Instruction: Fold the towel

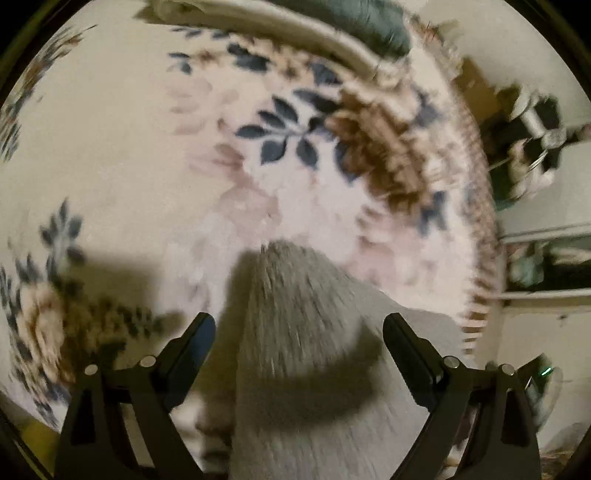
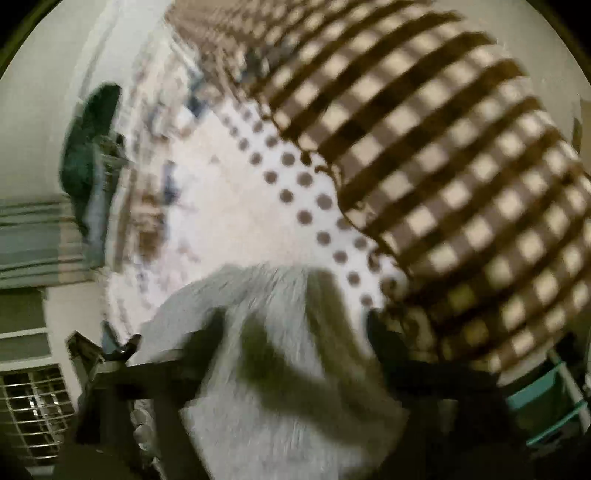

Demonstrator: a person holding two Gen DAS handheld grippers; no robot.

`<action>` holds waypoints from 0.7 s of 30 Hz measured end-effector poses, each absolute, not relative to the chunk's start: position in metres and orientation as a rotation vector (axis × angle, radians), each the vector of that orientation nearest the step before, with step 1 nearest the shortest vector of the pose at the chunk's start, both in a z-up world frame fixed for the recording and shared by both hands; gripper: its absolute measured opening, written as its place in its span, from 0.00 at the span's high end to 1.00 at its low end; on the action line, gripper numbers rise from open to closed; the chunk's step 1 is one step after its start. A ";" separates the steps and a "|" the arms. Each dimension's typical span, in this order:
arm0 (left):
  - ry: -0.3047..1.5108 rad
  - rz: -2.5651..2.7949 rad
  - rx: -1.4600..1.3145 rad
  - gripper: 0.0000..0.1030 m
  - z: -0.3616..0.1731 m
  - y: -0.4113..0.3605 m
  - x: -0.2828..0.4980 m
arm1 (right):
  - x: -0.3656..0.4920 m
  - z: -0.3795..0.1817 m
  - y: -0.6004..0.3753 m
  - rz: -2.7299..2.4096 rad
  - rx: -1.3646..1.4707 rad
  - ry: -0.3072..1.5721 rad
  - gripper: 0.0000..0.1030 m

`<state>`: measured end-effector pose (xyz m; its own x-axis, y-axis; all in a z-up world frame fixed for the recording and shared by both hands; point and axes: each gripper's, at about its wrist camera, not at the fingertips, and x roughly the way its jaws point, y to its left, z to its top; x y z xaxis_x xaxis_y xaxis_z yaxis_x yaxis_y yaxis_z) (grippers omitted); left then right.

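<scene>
A pale grey towel (image 1: 306,332) lies on a floral bedspread (image 1: 122,155), one corner pointing away from me in the left wrist view. My left gripper (image 1: 299,328) is open, its black fingers (image 1: 201,334) standing wide on either side of the towel without pinching it. The right wrist view is blurred by motion. There the same towel (image 2: 280,369) bulges up in folds between the dark fingers (image 2: 382,336) of my right gripper (image 2: 295,328), which also stand far apart, open. Where the towel runs beneath each gripper is hidden.
A brown and cream checked blanket (image 2: 443,166) covers the right of the bed, beside a white dotted fabric (image 2: 295,181). A dark green cloth (image 1: 373,26) lies at the bed's far edge. A barred window (image 2: 33,410) and a teal rack (image 2: 550,398) stand at the sides.
</scene>
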<state>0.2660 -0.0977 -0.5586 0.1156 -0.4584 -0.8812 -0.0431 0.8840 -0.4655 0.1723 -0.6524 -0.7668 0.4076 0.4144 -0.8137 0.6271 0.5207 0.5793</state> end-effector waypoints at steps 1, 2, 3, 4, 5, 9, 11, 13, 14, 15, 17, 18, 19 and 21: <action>1.426 -0.329 -0.473 0.09 -0.553 -0.089 0.254 | 0.154 -0.758 -0.653 -0.178 1.102 1.182 0.04; 1.425 -0.337 -0.506 0.09 -0.549 -0.083 0.244 | 0.134 -0.751 -0.651 -0.189 1.119 1.170 0.04; 1.425 -0.348 -0.537 0.07 -0.547 -0.079 0.233 | 0.115 -0.748 -0.648 -0.191 1.145 1.162 0.03; 1.431 -0.356 -0.558 0.04 -0.548 -0.075 0.221 | 0.096 -0.751 -0.642 -0.187 1.187 1.163 0.02; 1.442 -0.361 -0.570 0.04 -0.550 -0.076 0.213 | 0.080 -0.760 -0.633 -0.182 1.238 1.181 0.01; 1.520 -0.384 -0.557 0.04 -0.578 -0.094 0.190 | 0.055 -0.813 -0.589 -0.121 1.402 1.255 0.01; 1.539 -0.387 -0.509 0.03 -0.594 -0.103 0.188 | 0.056 -0.842 -0.568 -0.059 1.525 1.227 0.01; 1.551 -0.396 -0.497 0.00 -0.609 -0.106 0.191 | 0.066 -0.863 -0.553 0.003 1.582 1.197 0.01; 1.554 -0.401 -0.505 0.00 -0.614 -0.105 0.194 | 0.071 -0.870 -0.547 0.047 1.592 1.173 0.01; 1.557 -0.403 -0.514 0.00 -0.618 -0.103 0.196 | 0.077 -0.876 -0.542 0.064 1.585 1.161 0.00; 1.560 -0.439 -0.537 0.00 -0.622 -0.103 0.201 | 0.083 -0.881 -0.538 0.056 1.575 1.161 0.00; 1.564 -0.451 -0.534 0.00 -0.623 -0.104 0.203 | 0.084 -0.882 -0.538 0.053 1.579 1.160 0.00; 1.565 -0.466 -0.539 0.00 -0.626 -0.104 0.204 | 0.083 -0.883 -0.538 0.057 1.592 1.156 0.00; 1.570 -0.486 -0.569 0.00 -0.629 -0.103 0.205 | 0.078 -0.878 -0.539 0.056 1.609 1.119 0.00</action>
<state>0.2048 -0.1030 -0.6289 -0.0427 -0.6201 -0.7834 -0.0690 0.7840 -0.6169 0.0785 -0.5387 -0.8781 0.5490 0.6728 -0.4959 0.6202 0.0698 0.7814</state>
